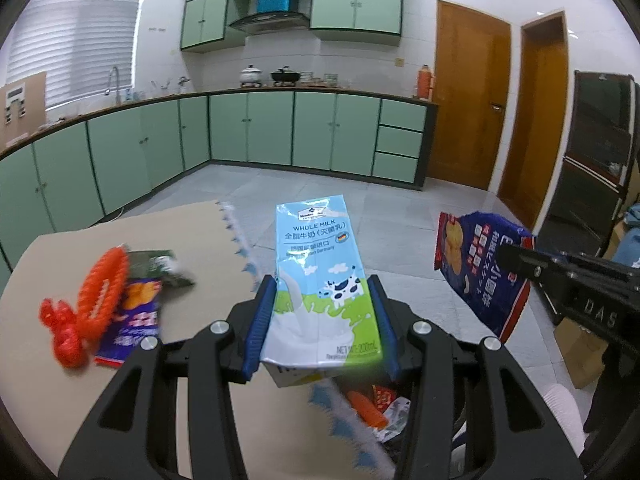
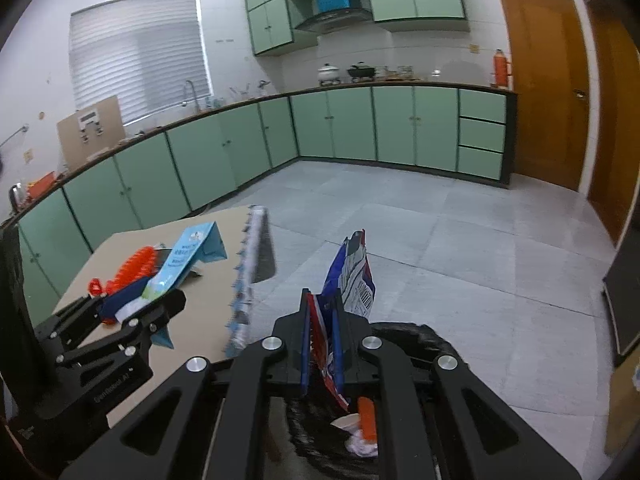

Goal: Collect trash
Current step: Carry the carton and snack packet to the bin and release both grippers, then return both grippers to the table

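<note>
Left gripper point(image 1: 322, 320) jaws pinch a flattened, glossy milk carton point(image 1: 320, 276); right gripper point(image 2: 322, 344) jaws pinch a crinkled foil snack bag point(image 2: 352, 276); orange ribbed netting point(image 1: 86, 300) at nine o'clock.

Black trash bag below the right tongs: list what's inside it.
Inside the black trash bag an orange wrapper and crumpled white packaging are visible. The right tongs, shut on a blue snack bag, cover the rest, so deeper contents cannot be seen.
</note>
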`<state>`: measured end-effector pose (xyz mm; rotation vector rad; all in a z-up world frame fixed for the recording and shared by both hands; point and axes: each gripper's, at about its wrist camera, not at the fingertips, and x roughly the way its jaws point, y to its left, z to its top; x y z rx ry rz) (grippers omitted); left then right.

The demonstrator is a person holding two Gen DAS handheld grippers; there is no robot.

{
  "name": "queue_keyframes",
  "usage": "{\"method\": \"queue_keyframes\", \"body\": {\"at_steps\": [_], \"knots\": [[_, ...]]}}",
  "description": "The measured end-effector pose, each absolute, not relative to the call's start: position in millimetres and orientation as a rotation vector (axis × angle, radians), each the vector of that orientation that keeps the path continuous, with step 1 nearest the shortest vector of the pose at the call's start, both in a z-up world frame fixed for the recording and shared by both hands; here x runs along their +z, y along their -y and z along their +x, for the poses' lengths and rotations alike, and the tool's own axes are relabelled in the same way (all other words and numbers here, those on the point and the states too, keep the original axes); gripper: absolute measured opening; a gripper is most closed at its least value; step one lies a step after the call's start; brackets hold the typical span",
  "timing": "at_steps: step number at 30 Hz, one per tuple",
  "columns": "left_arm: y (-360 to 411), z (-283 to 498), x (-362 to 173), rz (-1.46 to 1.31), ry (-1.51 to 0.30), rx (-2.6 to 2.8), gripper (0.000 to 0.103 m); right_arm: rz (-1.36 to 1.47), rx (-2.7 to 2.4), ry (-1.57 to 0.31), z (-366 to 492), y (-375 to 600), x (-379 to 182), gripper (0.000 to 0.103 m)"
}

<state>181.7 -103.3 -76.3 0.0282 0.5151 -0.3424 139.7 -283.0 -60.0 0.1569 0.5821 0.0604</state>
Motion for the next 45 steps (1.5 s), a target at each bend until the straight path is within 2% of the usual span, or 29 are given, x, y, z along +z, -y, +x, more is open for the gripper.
{"method": "queue_keyframes", "body": {"at_steps": [23, 29, 30, 32, 35, 37, 39, 41, 45], "knots": [[185, 224, -136, 0.095, -0.654, -0.461, 0.045, 0.276, -0.083, -0.695, 149, 358, -131, 0.010], [192, 232, -140, 0.104, -0.666, -0.477, 0.051, 0.281, -0.084, -0.747, 157, 369, -141, 0.022], [191, 233, -140, 0.100, -0.667, -0.479, 0.053, 0.283, -0.089, -0.753, 157, 371, -143, 0.031], [189, 236, -137, 0.085, -0.671, -0.480, 0.056, 0.292, -0.091, -0.759, 156, 373, -144, 0.042], [184, 239, -135, 0.069, -0.672, -0.470, 0.057, 0.290, -0.105, -0.763, 155, 379, -144, 0.043], [175, 239, -130, 0.053, -0.664, -0.457, 0.058, 0.290, -0.112, -0.759, 154, 382, -142, 0.047], [167, 239, -125, 0.037, -0.652, -0.442, 0.063, 0.279, -0.117, -0.745, 151, 381, -137, 0.059], [157, 238, -120, 0.031, -0.639, -0.422, 0.064, 0.270, -0.120, -0.731, 149, 380, -132, 0.064], [139, 236, -112, 0.020, -0.624, -0.383, 0.066, 0.275, -0.121, -0.704, 147, 377, -118, 0.066]]}}
